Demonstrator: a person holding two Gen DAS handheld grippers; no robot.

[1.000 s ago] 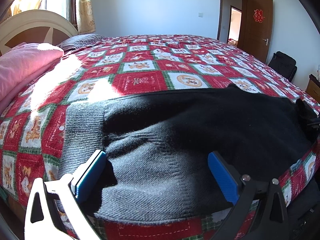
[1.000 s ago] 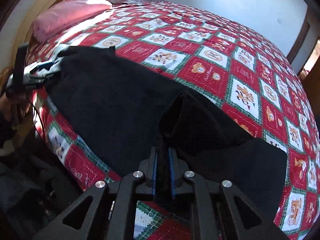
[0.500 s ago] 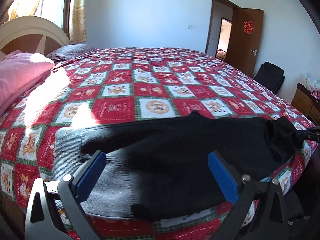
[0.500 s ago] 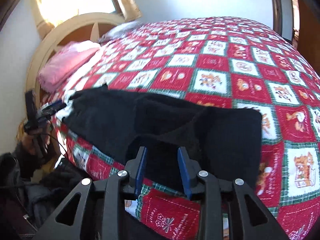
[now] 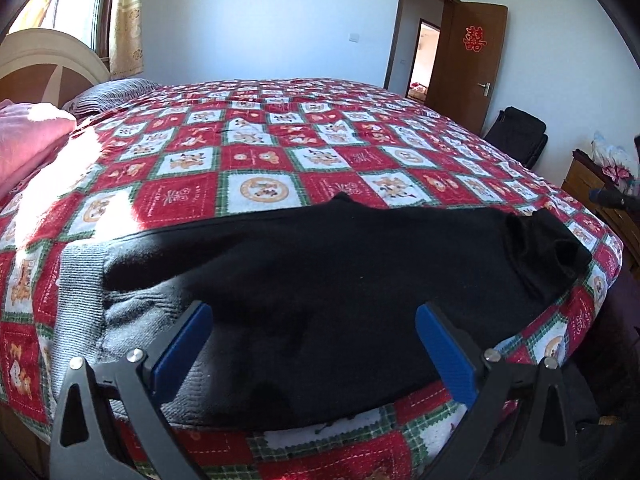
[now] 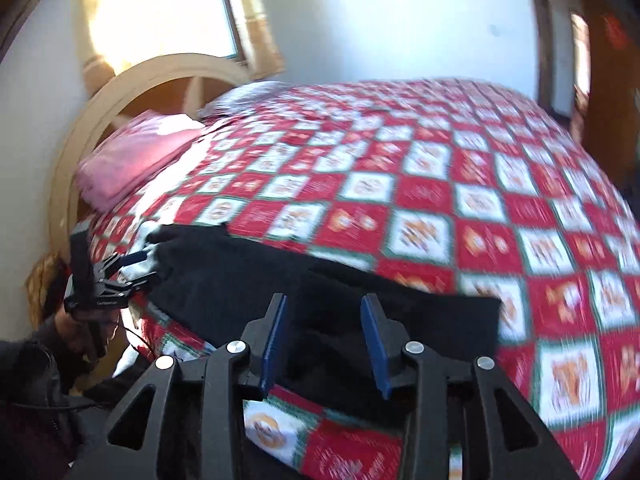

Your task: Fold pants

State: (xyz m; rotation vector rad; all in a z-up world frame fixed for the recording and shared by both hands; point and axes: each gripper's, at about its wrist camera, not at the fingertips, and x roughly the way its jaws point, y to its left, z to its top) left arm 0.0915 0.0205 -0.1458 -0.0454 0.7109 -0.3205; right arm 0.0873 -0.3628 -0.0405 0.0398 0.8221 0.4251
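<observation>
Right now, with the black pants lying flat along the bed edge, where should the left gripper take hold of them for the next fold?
Probably the grey ribbed waistband of the black pants. It lies flat as a firm strip at their left end, near the bed edge. Come in low from that edge with the left gripper, open, pinching the band's near corner.

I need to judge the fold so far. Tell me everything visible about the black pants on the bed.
The black pants lie flat along the near edge of the red-and-white checked bedspread, looking like a soft, fleecy knit. A grey ribbed waistband sits at the end towards the pillows, lit by sun. The opposite end is doubled back on itself in a loose, rumpled flap. Nothing grips them: the left gripper and right gripper both hang open above the fabric.
</observation>
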